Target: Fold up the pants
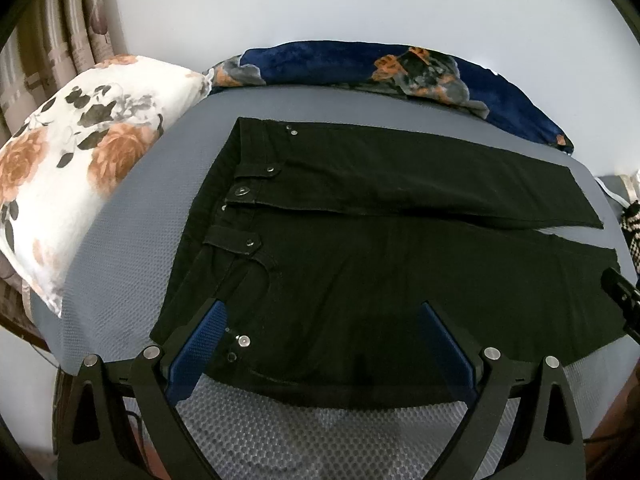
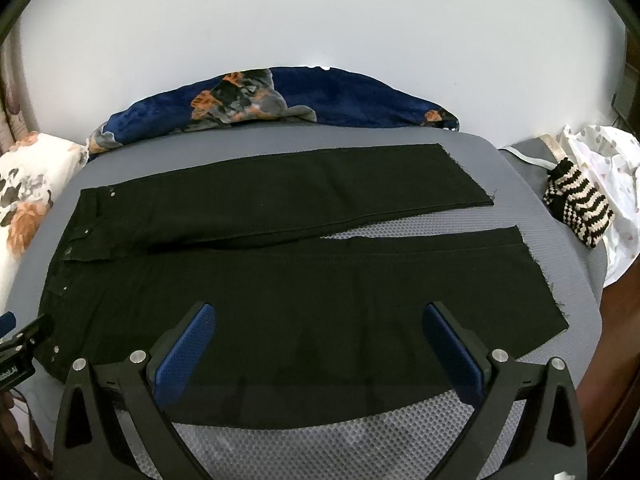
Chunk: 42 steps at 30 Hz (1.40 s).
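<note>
Black pants (image 1: 360, 240) lie flat on a grey mesh-covered surface (image 1: 120, 240), waistband to the left, both legs running right. My left gripper (image 1: 322, 312) is open, its blue pads straddling the near hip area by the pocket. In the right wrist view the pants (image 2: 300, 280) show full length with frayed hems at the right. My right gripper (image 2: 320, 316) is open over the near leg's lower edge. The left gripper's tip (image 2: 24, 340) shows at that view's left edge; the right gripper's tip (image 1: 620, 292) shows at the left wrist view's right edge.
A floral pillow (image 1: 68, 168) lies left of the pants. A blue floral blanket (image 1: 360, 64) lies along the back by the white wall. A striped crochet item (image 2: 580, 208) and white plastic bag (image 2: 608, 160) sit at the right. The surface's front edge (image 2: 320, 440) is just below the grippers.
</note>
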Available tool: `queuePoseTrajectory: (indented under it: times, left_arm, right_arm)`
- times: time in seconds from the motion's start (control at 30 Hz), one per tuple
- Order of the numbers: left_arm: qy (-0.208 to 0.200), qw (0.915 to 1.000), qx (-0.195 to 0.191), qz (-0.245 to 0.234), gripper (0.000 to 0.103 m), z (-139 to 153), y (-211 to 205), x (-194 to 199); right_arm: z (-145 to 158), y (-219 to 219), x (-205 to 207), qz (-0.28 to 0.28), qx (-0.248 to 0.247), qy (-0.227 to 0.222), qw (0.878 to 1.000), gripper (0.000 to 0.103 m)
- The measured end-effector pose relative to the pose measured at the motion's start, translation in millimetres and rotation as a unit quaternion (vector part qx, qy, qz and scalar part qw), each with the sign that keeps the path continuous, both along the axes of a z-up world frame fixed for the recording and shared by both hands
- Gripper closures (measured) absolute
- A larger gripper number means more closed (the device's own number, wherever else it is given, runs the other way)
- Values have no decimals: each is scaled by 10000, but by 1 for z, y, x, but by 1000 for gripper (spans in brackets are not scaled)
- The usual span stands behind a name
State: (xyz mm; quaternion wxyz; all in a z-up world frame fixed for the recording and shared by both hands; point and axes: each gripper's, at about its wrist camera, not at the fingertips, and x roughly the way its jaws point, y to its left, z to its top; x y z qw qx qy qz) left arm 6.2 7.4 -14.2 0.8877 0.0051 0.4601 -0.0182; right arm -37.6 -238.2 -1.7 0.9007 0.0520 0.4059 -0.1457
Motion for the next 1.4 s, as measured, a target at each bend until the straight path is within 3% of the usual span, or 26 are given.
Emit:
queuePoseTrajectory:
  times: [0.33, 0.53, 0.8, 1.0, 1.2, 1.3, 1.4]
  left_arm:
    - [59, 10000, -44, 43, 7, -6, 3, 13]
    - [52, 9998, -75, 148, 7, -9, 12, 26]
    - [-53, 9982, -397, 456, 7, -5, 54, 60]
    - [-132, 9953, -665, 692, 8, 0, 102, 102]
    - [-87, 9929, -1000, 640, 24, -6, 137, 152]
    - [-53, 9912, -1284, 320, 30, -16, 145, 179]
    - [112, 9821, -1879, 68, 39, -30, 156, 205]
  right_arm:
    - [-4, -1, 7, 11, 29, 34, 10000, 0]
    - [-2, -5, 13, -13, 110, -173, 9998, 0]
    - [0, -1, 37, 279, -120, -442, 9986, 0]
    - [-6, 0, 70, 560, 501, -298, 9967, 0]
    - [0, 0, 105, 708, 916, -394, 9925, 0]
    - [0, 0, 121, 793, 1080, -403, 9902, 0]
    - [-4, 2, 135, 837, 1195, -288, 9889, 0]
